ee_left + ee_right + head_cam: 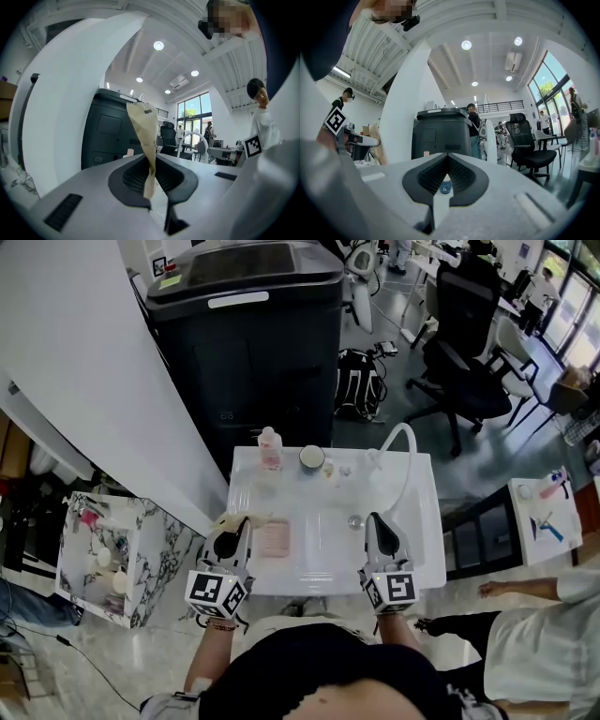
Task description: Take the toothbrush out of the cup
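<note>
A dark-rimmed cup (311, 458) stands at the back of the white sink top (422, 549); I cannot make out a toothbrush in it. My left gripper (239, 521) hovers at the sink's left edge, shut on a tan paper-like strip (145, 126) that stands up between its jaws (151, 159); whether this strip wraps a toothbrush I cannot tell. My right gripper (375, 518) hangs over the sink's right side, jaws together and holding nothing (447, 157). Through the slot below them a small blue thing (445, 187) shows far ahead.
A pink bottle (270, 448) stands left of the cup, and a curved white faucet (403, 451) rises at the back right. A pinkish pad (273, 538) lies in the basin. A tall black machine (248, 343) stands behind the sink. A marbled shelf (103, 554) is to the left.
</note>
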{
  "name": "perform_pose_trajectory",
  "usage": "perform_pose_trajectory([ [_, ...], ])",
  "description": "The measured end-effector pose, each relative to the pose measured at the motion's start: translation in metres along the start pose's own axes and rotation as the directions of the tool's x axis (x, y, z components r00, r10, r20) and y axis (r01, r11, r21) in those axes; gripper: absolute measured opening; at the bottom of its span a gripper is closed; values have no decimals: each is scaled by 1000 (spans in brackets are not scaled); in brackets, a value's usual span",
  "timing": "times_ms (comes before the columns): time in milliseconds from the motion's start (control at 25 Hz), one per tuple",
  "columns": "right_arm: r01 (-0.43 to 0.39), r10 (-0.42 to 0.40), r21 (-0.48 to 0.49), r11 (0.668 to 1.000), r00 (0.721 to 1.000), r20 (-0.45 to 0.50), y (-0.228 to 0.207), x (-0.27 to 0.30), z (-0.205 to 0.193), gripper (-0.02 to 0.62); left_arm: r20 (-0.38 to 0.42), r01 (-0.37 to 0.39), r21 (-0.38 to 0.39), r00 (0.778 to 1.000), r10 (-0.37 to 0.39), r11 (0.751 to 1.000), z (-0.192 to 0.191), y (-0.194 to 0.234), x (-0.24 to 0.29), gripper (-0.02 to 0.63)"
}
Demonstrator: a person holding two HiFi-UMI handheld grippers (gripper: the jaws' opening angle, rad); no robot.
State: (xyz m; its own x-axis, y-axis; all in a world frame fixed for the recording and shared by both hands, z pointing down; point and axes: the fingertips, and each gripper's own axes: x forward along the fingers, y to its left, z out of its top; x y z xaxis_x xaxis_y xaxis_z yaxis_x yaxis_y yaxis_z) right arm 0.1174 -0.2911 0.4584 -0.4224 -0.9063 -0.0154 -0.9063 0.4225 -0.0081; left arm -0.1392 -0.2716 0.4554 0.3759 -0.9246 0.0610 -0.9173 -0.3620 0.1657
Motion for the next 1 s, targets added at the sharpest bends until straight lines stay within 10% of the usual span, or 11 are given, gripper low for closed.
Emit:
perform_pose_trajectory([
  [1000, -3, 2, -1, 1000, 1000, -12, -4, 9, -4, 5, 10, -13, -49, 1000, 13, 999, -1, 5, 8, 26],
])
